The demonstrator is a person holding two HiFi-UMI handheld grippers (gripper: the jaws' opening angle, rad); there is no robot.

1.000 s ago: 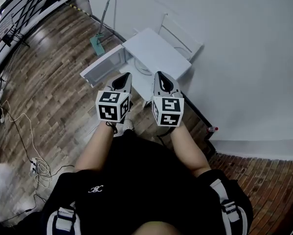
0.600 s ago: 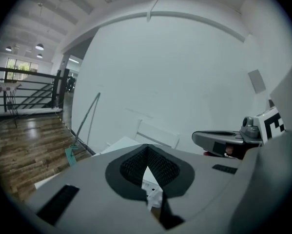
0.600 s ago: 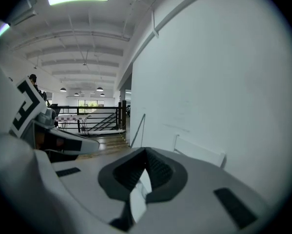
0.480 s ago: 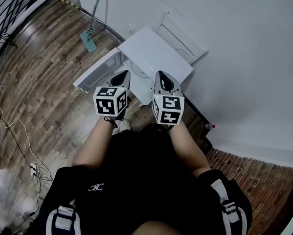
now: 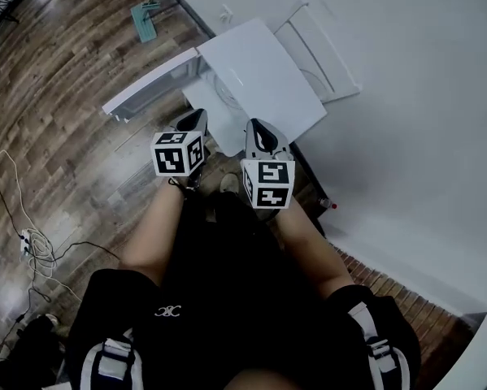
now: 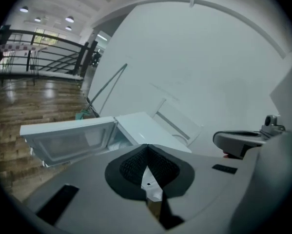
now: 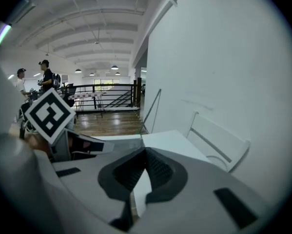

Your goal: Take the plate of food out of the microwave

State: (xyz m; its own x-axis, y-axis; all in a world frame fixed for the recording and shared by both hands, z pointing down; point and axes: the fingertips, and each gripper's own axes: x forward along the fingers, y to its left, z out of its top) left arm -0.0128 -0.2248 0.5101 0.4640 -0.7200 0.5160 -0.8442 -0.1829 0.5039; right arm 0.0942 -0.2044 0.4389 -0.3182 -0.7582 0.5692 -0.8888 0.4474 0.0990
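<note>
A white microwave (image 5: 259,71) stands low by the wall, its door (image 5: 150,84) swung open to the left. Something pale and round shows dimly in the opening; I cannot make out a plate or food. My left gripper (image 5: 196,119) and right gripper (image 5: 255,128) hover side by side just short of the microwave's front, both shut and empty. In the left gripper view the shut left gripper (image 6: 146,147) points at the door (image 6: 68,138) and top (image 6: 141,126). In the right gripper view the right gripper (image 7: 146,152) points at the microwave top (image 7: 170,140).
A white chair (image 5: 320,47) leans at the wall behind the microwave. A green-headed mop (image 5: 150,19) stands at the wall to the left. Cables (image 5: 32,242) lie on the wood floor at left. A small red-capped bottle (image 5: 331,205) sits by the skirting.
The microwave has come closer and shifted up in the head view as the person moved toward it. Both grippers stayed shut and side by side.
</note>
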